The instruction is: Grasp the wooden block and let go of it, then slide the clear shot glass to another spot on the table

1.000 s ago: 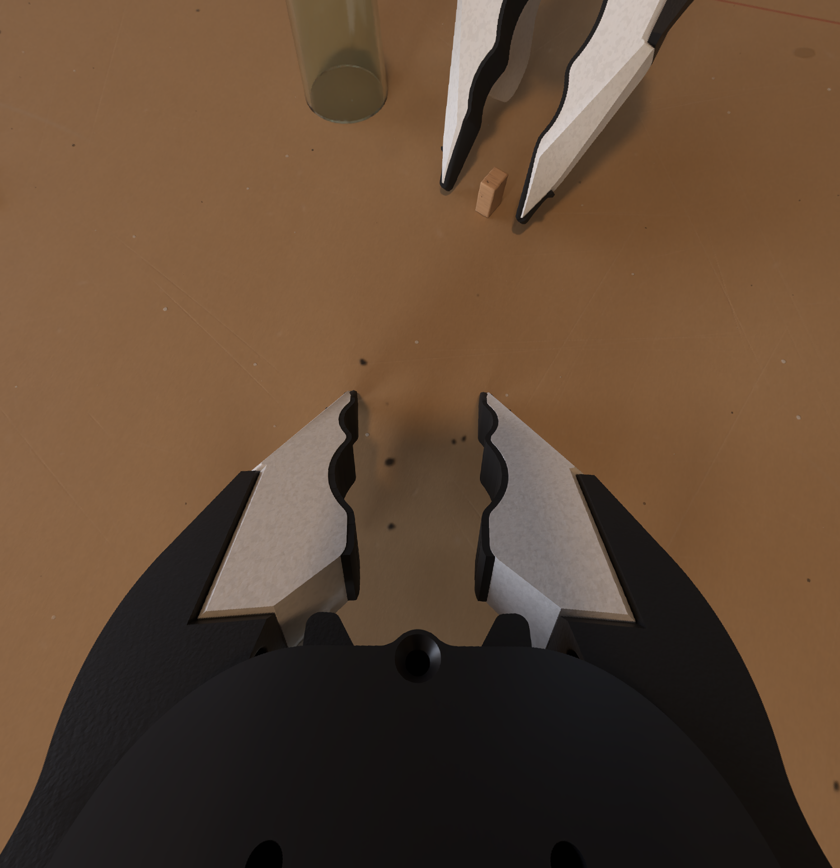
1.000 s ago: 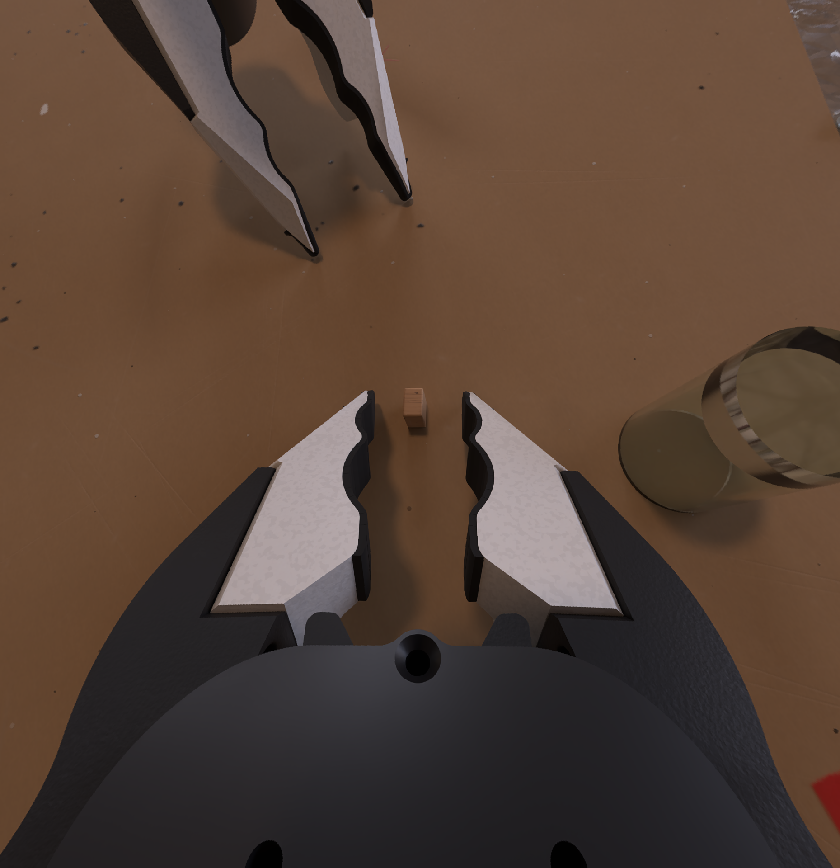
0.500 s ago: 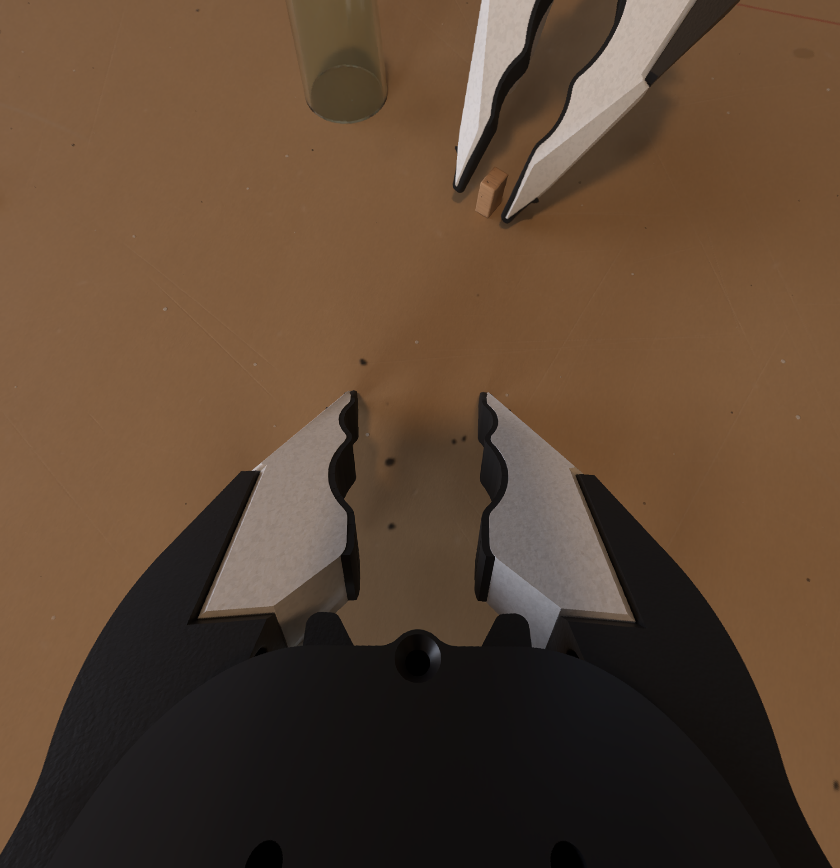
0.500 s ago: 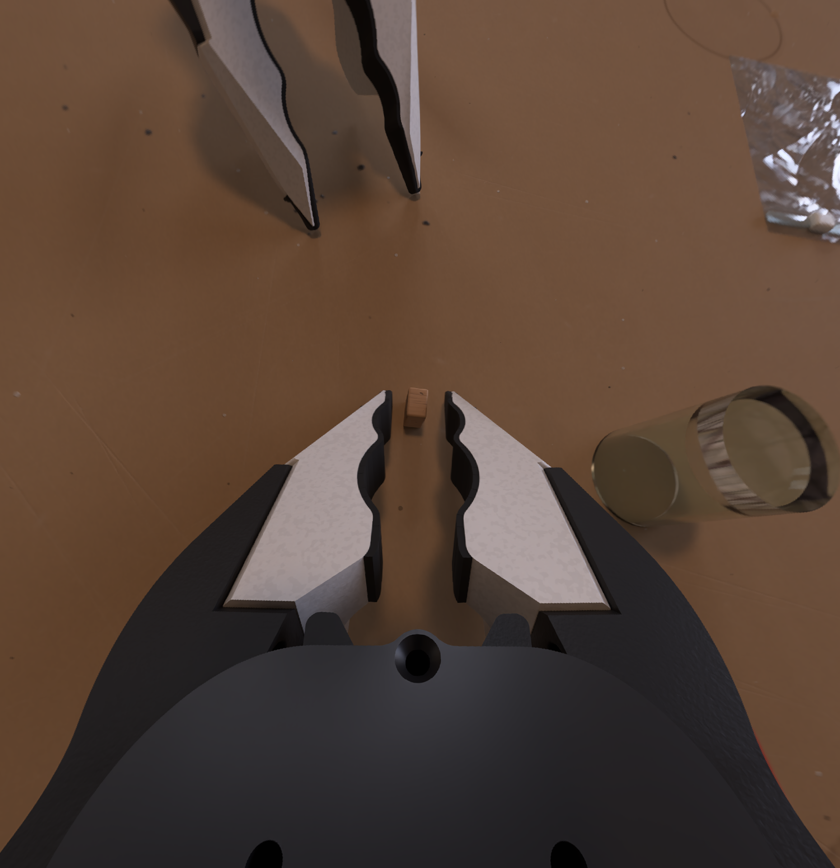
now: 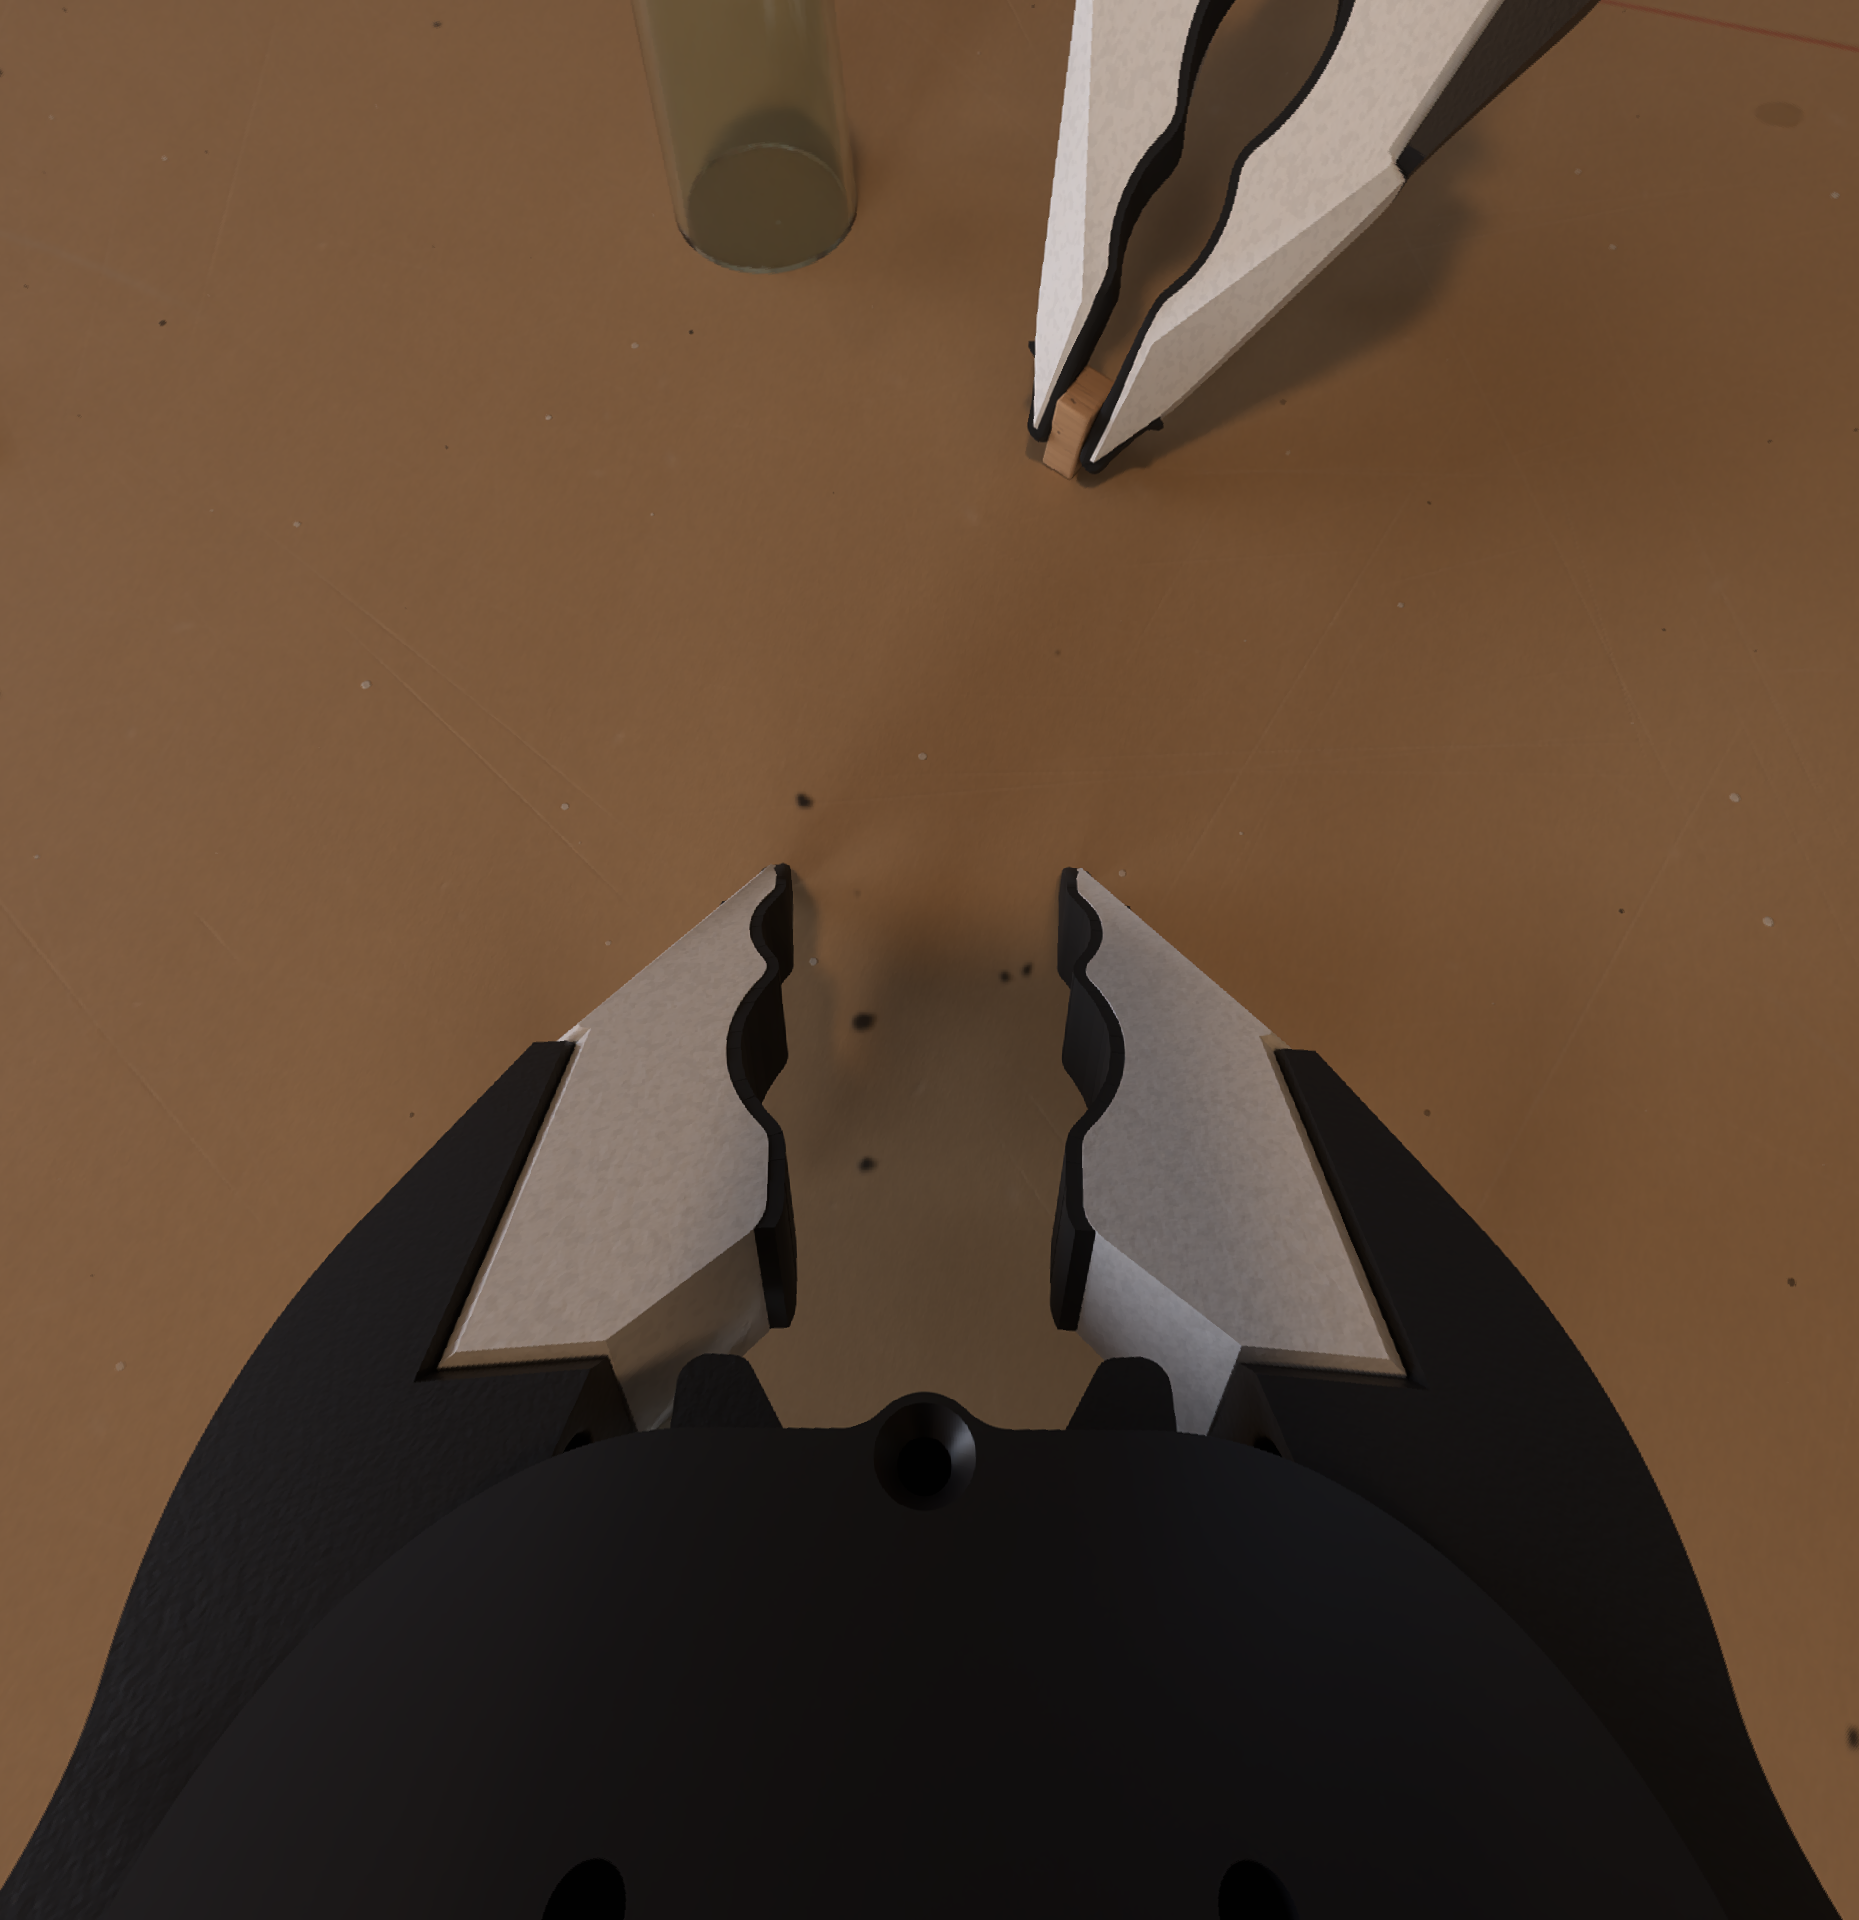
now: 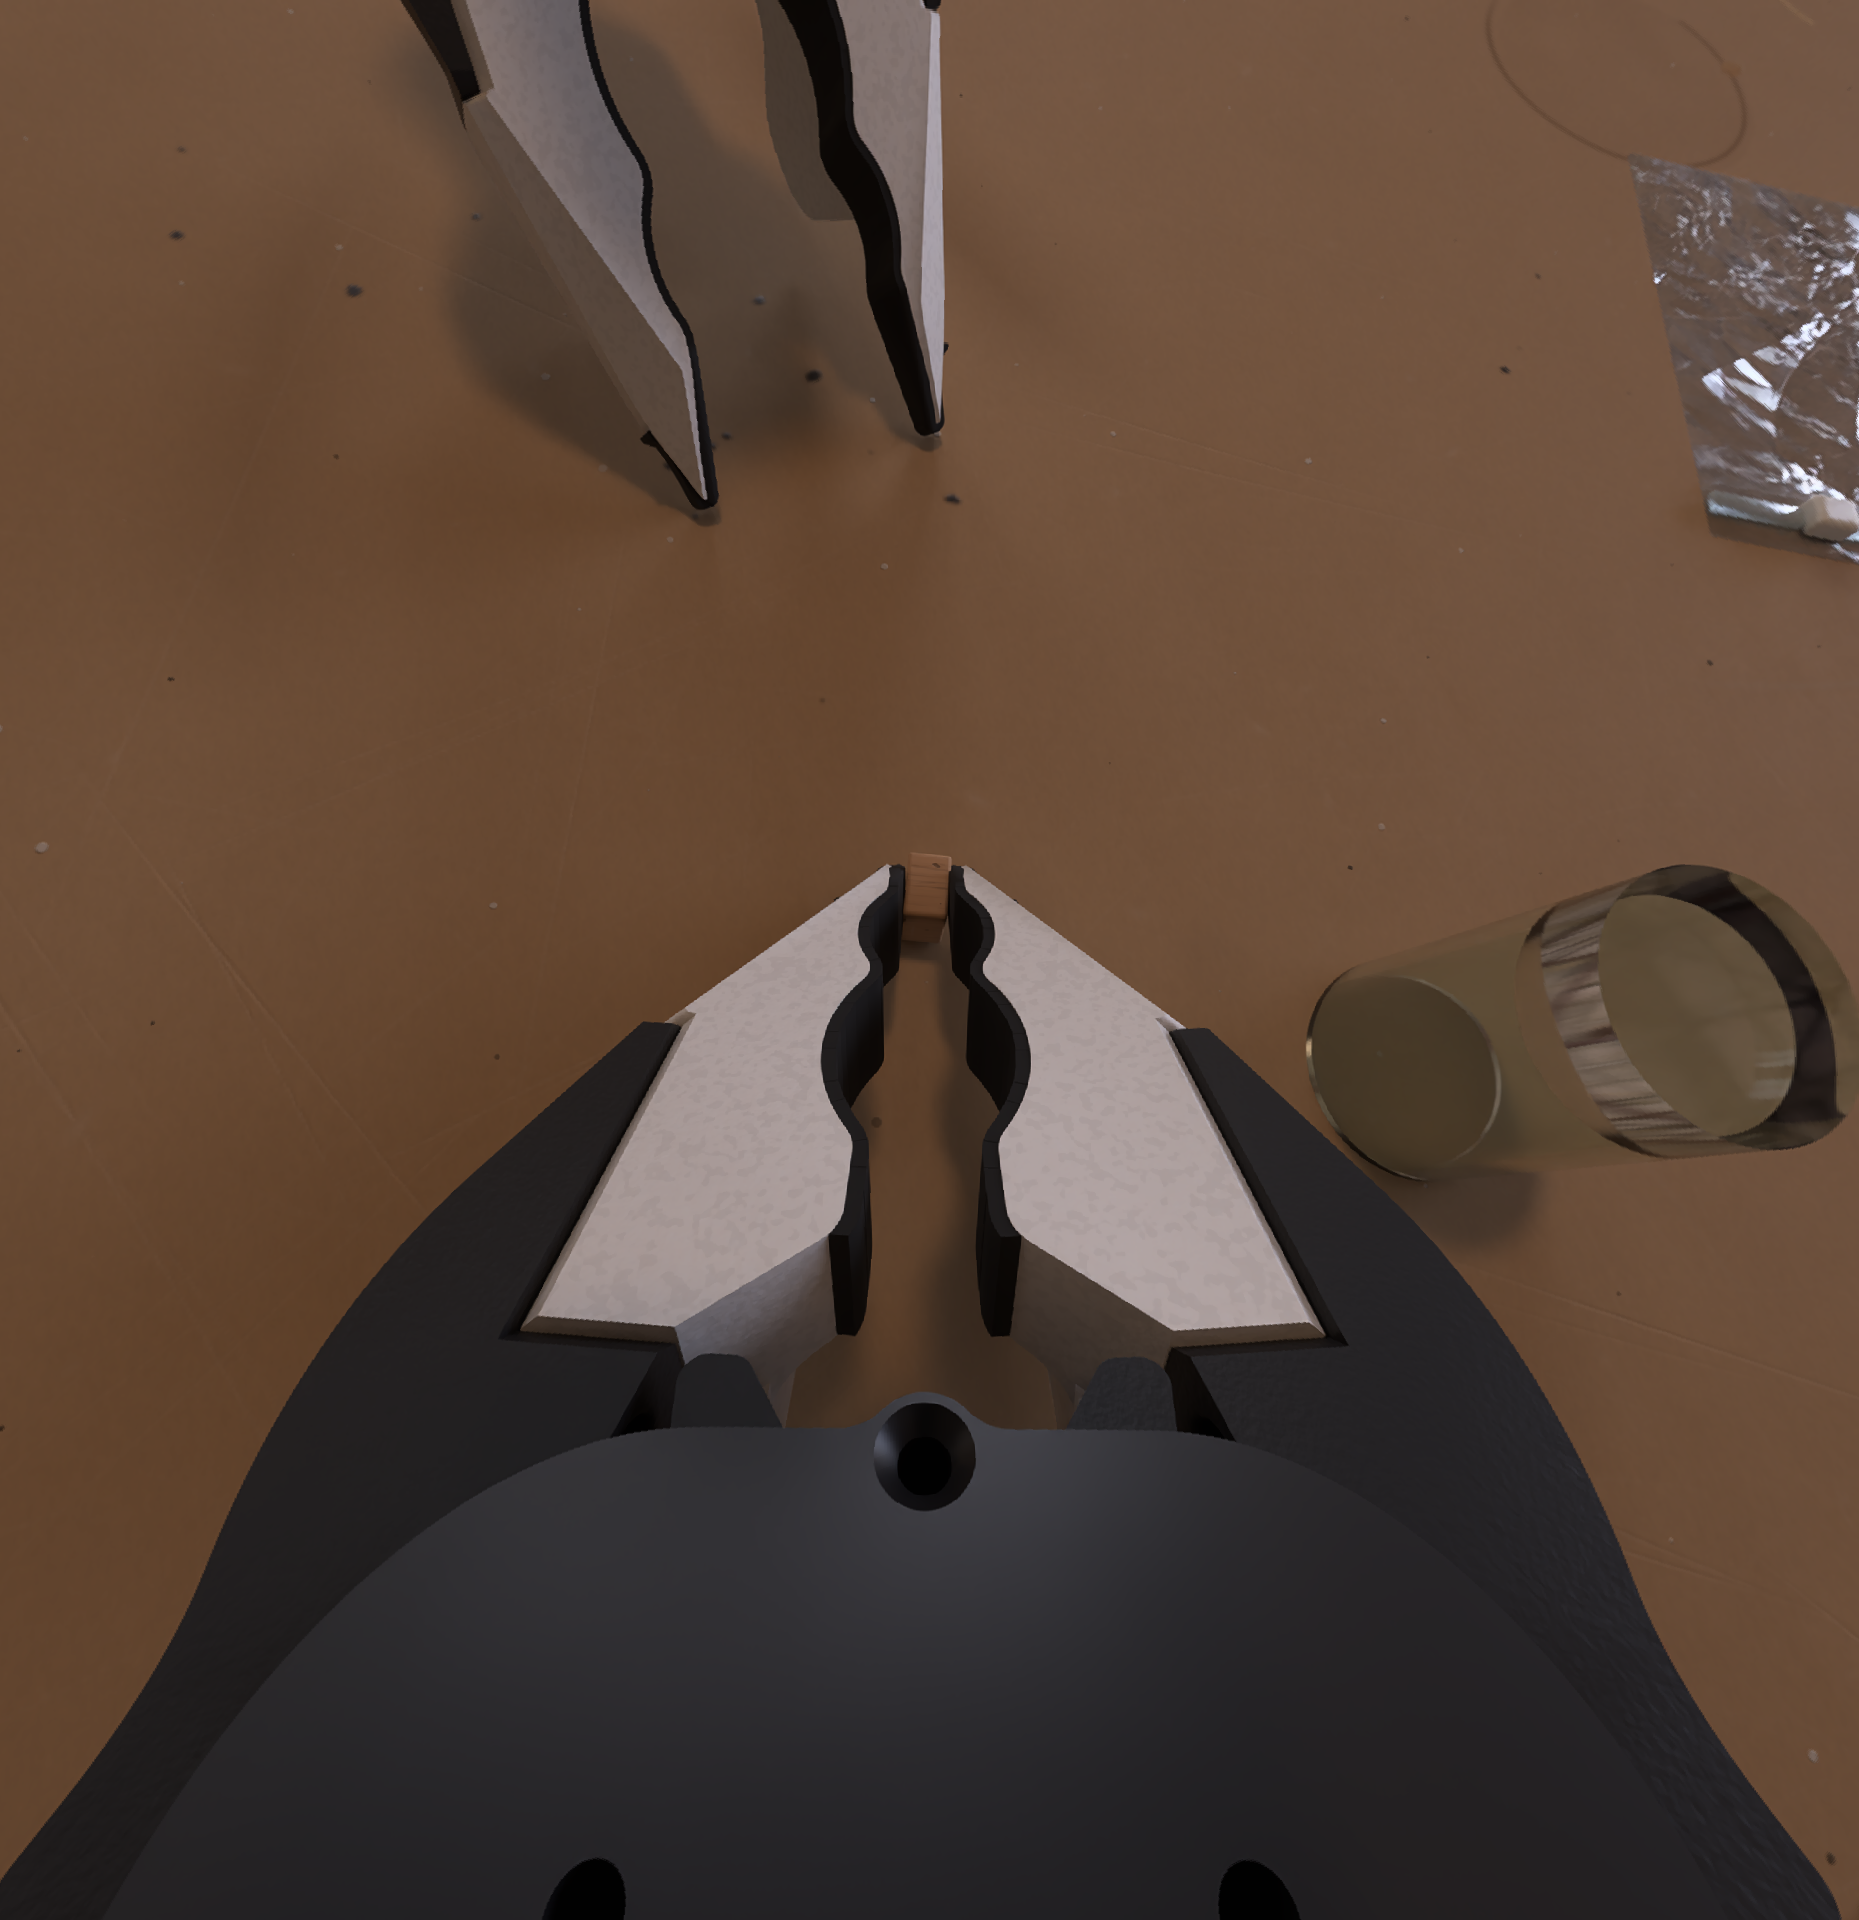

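A small wooden block sits on the brown table, pinched between the fingertips of my right gripper, which is shut on it. In the left wrist view the block shows between the right gripper's tips at the far right. The clear shot glass stands on the table to the right of the right gripper; it also shows in the left wrist view at the far left. My left gripper is open and empty, low over the table, and shows far off in the right wrist view.
A crumpled silver foil sheet with a small white piece on it lies at the far right. A faint ring mark is on the table behind it.
My right gripper's fingers have closed from wide open onto the wooden block. The right wrist view has drawn back a little. My left gripper has not moved.
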Controlling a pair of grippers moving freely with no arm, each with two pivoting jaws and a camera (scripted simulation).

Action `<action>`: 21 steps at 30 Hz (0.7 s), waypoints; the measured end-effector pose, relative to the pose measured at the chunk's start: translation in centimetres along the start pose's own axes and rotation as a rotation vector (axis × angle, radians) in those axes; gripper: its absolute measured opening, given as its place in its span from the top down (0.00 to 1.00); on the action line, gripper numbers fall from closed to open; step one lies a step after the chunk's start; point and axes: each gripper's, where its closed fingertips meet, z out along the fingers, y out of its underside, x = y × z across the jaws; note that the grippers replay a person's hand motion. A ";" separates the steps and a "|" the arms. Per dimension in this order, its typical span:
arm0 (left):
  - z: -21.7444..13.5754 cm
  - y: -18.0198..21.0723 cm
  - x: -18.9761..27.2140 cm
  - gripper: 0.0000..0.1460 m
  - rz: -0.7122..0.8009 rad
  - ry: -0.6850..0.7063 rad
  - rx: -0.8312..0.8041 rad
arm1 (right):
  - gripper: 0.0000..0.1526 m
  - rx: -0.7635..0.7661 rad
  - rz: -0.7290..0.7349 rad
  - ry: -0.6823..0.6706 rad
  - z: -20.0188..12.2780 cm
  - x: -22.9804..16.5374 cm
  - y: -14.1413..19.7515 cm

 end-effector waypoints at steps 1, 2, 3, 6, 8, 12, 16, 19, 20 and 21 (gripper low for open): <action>0.0 0.0 0.0 0.65 0.000 0.000 0.000 | 0.95 0.000 0.006 -0.005 0.0 0.0 0.0; 0.0 0.0 0.0 0.65 0.000 0.000 0.000 | 0.95 0.000 0.010 -0.008 0.0 0.0 0.0; 0.0 0.0 0.0 0.65 0.000 0.000 0.000 | 0.95 0.000 0.013 -0.011 0.0 0.0 0.0; 0.0 0.0 0.0 0.65 0.000 0.000 0.000 | 0.95 0.000 0.017 -0.015 0.0 0.0 0.0; 0.0 0.0 0.0 0.65 0.000 0.001 0.000 | 0.95 0.000 0.022 -0.019 0.0 0.0 0.0; 0.0 0.0 0.0 0.65 -0.001 0.001 0.000 | 0.95 0.000 0.030 -0.022 0.0 0.0 0.0; 0.0 0.0 0.0 0.65 0.000 0.001 0.000 | 0.95 0.000 0.029 -0.021 0.0 0.0 0.0; 0.0 0.0 0.0 0.65 0.000 0.001 0.000 | 0.95 0.000 0.030 -0.019 0.0 0.1 0.1; 0.0 0.0 0.0 0.65 0.000 0.001 0.000 | 0.95 -0.001 0.030 -0.018 0.0 0.1 0.1; 0.0 0.0 0.0 0.65 0.000 0.001 0.000 | 0.95 -0.001 0.030 -0.018 0.0 0.1 0.1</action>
